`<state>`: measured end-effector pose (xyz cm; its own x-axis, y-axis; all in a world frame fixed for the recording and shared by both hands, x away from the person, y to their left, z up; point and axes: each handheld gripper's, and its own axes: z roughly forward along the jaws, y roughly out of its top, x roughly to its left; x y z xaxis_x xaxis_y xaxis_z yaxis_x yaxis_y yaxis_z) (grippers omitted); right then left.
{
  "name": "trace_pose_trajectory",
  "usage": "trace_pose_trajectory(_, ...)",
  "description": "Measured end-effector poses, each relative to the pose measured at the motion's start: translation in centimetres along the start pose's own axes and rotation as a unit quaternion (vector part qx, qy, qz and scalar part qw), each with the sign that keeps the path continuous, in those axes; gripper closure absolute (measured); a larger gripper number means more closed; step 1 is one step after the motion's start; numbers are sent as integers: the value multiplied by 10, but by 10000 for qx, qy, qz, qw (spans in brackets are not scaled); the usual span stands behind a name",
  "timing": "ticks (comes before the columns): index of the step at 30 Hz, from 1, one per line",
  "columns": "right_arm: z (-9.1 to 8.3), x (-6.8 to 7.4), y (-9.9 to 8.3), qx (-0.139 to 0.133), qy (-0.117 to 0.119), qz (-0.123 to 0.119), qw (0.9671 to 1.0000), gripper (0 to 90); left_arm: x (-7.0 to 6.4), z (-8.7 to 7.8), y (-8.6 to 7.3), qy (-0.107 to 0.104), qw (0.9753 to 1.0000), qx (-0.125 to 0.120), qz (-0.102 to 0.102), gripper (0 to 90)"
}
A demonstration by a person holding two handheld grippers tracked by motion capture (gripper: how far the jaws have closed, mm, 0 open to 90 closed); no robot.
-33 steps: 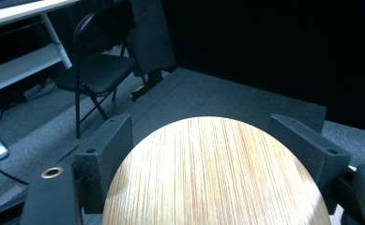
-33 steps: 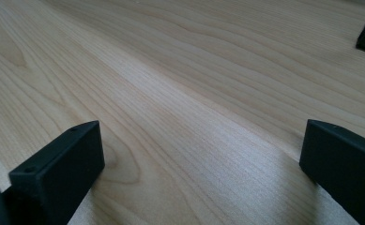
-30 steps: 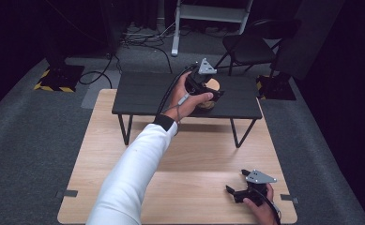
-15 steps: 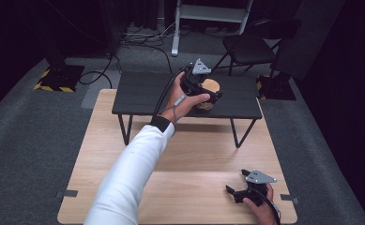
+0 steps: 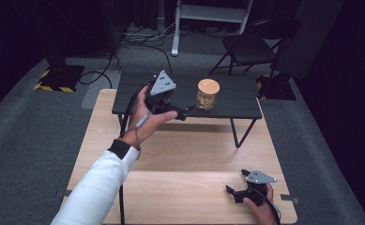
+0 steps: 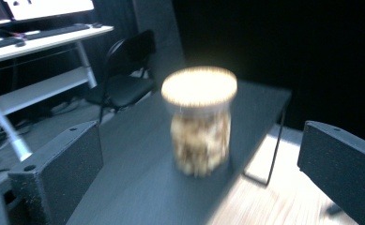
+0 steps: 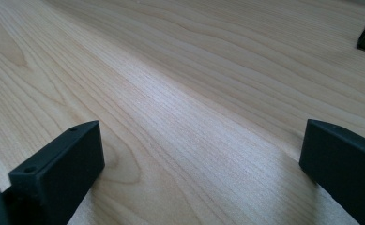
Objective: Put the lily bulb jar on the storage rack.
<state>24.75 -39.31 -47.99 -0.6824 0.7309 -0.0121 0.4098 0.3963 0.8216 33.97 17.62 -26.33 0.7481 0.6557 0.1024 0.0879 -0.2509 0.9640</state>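
A glass jar (image 5: 208, 93) with a round wooden lid and pale contents stands upright on a low black table (image 5: 236, 101). My left gripper (image 5: 186, 111) is held just left of the jar, open, with nothing between its jaws. In the left gripper view the jar (image 6: 200, 124) is blurred and stands beyond the two spread jaws, clear of both. My right gripper (image 5: 235, 182) rests open on the wooden table (image 5: 185, 154) near its front right corner. In the right gripper view its jaws are wide apart over bare wood (image 7: 185, 108).
The black table stands on thin legs (image 5: 234, 133) at the far edge of the wooden table. Behind it are a black chair (image 5: 250, 47), a white desk frame (image 5: 175, 28), floor cables (image 5: 124, 51) and a yellow-striped base (image 5: 58, 77).
My left gripper was shut around the jar; it has let go and drawn back to the left and toward me. The jar stays where it was. The right gripper has not moved.
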Motion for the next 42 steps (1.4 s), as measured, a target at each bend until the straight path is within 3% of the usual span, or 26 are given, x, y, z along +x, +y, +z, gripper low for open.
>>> trace_pose_trajectory(5,0,0,0,-1,1,-2,10000,0,-15,-34,-36,195,9998,-19,-35,4)
trace_pose_trajectory(8,0,0,0,-2,0,-4,10000,0,-21,-51,-64,205,9995,-71,-210,4)
trace_pose_trajectory(16,0,0,0,-2,-2,-2,10000,0,-41,-72,-128,435,9980,243,-379,4)
trace_pose_trajectory(19,0,0,0,-2,7,-9,10000,0,-47,-75,-146,386,9980,405,-283,4)
trace_pose_trajectory(23,0,0,0,-1,7,-9,10000,0,-55,-77,-169,371,9973,514,-367,4)
trace_pose_trajectory(25,0,0,0,-2,7,-9,10000,0,-61,-77,-179,413,9967,658,-254,4)
trace_pose_trajectory(27,0,0,0,-1,8,-8,10000,0,-63,-77,-190,363,9960,745,-320,4)
trace_pose_trajectory(32,0,1,0,-1,5,-9,10000,0,-74,-75,-219,469,9933,960,-440,6)
trace_pose_trajectory(42,0,1,0,-1,5,-8,10000,0,-77,-69,-247,462,9878,1386,-541,5)
